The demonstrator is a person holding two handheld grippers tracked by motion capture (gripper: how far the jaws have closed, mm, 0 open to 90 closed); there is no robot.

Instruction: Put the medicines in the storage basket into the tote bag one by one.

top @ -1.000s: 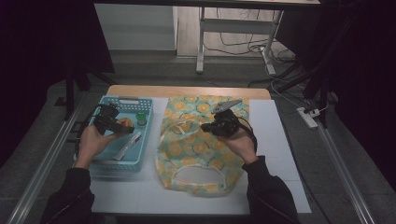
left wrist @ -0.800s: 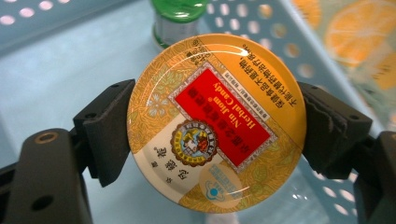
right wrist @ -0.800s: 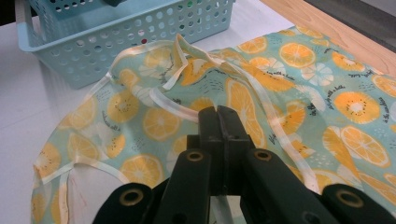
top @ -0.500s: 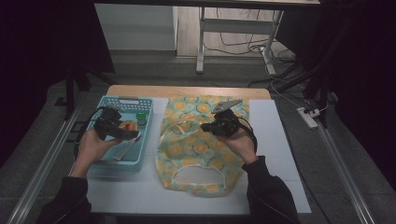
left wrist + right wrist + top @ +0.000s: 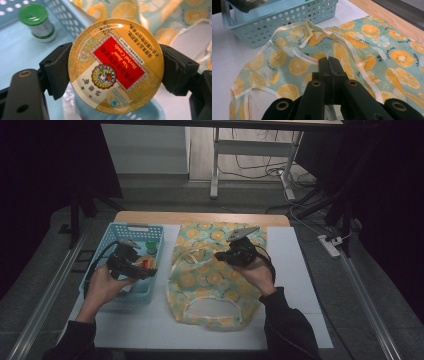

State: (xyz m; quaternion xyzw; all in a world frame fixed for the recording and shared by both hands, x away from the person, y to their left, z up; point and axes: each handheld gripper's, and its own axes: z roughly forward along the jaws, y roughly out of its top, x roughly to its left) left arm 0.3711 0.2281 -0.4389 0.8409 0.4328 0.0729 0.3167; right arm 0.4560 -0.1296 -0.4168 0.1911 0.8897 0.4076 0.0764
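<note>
Here the left gripper (image 5: 113, 67) pinches a round candy tin (image 5: 115, 65) by its rim, above the blue basket (image 5: 116, 234) near its edge beside the fruit-print bag (image 5: 210, 270). The right gripper (image 5: 328, 62) has its jaws pressed together on a white strap of that bag, which lies flat on the worktop (image 5: 295, 270). The smooth rim gives little purchase, so a tilt could likely slip the tin loose. If the bag's mouth is not lifted open, the tin may simply land on top.

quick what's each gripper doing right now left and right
Left gripper: shut on the round candy tin, over the blue basket.
Right gripper: shut; whether it pinches the fruit-print bag cannot be told.
</note>
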